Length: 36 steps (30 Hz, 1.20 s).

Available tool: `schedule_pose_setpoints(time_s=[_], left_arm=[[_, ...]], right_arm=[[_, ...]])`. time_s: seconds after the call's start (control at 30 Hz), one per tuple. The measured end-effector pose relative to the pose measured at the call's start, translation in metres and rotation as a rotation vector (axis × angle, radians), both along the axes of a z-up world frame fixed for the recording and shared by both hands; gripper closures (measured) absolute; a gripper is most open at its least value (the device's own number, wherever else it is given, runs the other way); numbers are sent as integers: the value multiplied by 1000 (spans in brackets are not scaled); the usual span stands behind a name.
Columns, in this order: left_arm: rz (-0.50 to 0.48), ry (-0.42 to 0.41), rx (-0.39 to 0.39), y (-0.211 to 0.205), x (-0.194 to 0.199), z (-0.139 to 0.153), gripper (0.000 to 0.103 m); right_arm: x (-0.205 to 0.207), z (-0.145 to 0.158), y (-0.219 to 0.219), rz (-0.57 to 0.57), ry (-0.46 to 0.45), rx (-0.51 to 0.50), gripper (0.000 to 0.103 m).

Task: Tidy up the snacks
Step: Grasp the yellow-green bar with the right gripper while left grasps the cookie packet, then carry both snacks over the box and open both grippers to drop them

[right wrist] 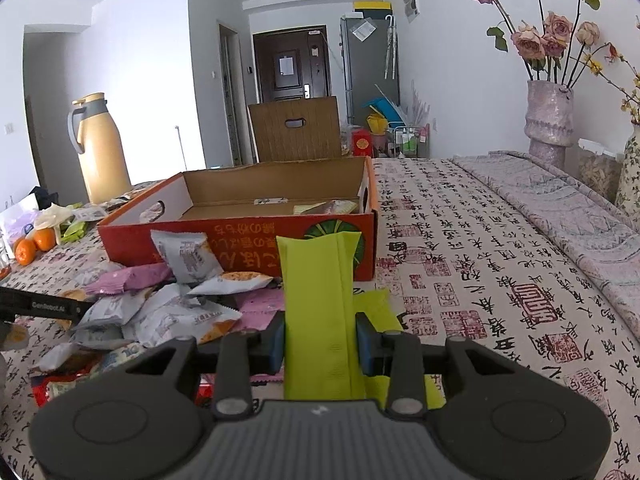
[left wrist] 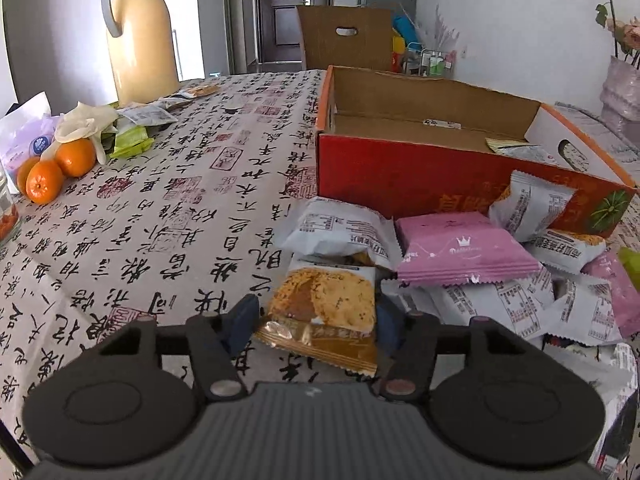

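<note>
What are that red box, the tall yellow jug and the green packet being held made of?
The red box looks like corrugated cardboard: plain brown inside, matte printed red outside, with raw cut edges. The yellow jug seems to be smooth plastic or coated metal with a grey handle; the view leaves that open. The green packet in the right hand-held gripper looks like thin creased plastic film.

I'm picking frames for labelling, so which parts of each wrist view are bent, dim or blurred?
Left wrist view: fisheye bows the yellow thermos and room edges; black corners vignette; the cake packet between the jaws is sharp. Right wrist view: walls and vase curve outward; the backlit lime packet is soft up close; the red box is clear.
</note>
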<state>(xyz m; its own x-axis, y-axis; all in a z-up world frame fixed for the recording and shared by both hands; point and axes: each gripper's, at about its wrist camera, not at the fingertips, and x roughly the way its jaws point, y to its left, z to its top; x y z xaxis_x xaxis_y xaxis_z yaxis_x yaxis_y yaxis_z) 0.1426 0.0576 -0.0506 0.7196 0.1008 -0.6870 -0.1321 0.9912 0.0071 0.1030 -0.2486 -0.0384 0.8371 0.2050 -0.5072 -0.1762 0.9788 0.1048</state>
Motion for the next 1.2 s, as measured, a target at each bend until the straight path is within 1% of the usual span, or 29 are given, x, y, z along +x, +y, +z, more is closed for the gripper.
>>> schedule_pose_setpoints(time_s=[0.3,0.47,0.63,0.83,1.0,1.1,1.2], left_arm=[[4,-43,0,3,-24,9,43],[4,-103,1,4,-42,26,43],[-13,-169,-1,-2,-50,46,43],[-49,-232,-12,-13,-48,68,42],[-80,-283,-24,-24,-39,86,42],[-95,-315,-10,-32,-30,95,42],[-103,-327,-1,-37,-17,102,42]], right_arm=[[-4,-1,-3,-8,1,4,69],[-7,3,-2,-7,-9,6,69],[-8,9,3,5,-30,9,69],[-4,21,9,17,-66,13,69],[7,35,14,28,-104,22,69],[18,44,18,32,-128,30,69],[30,55,23,37,-154,37,69]])
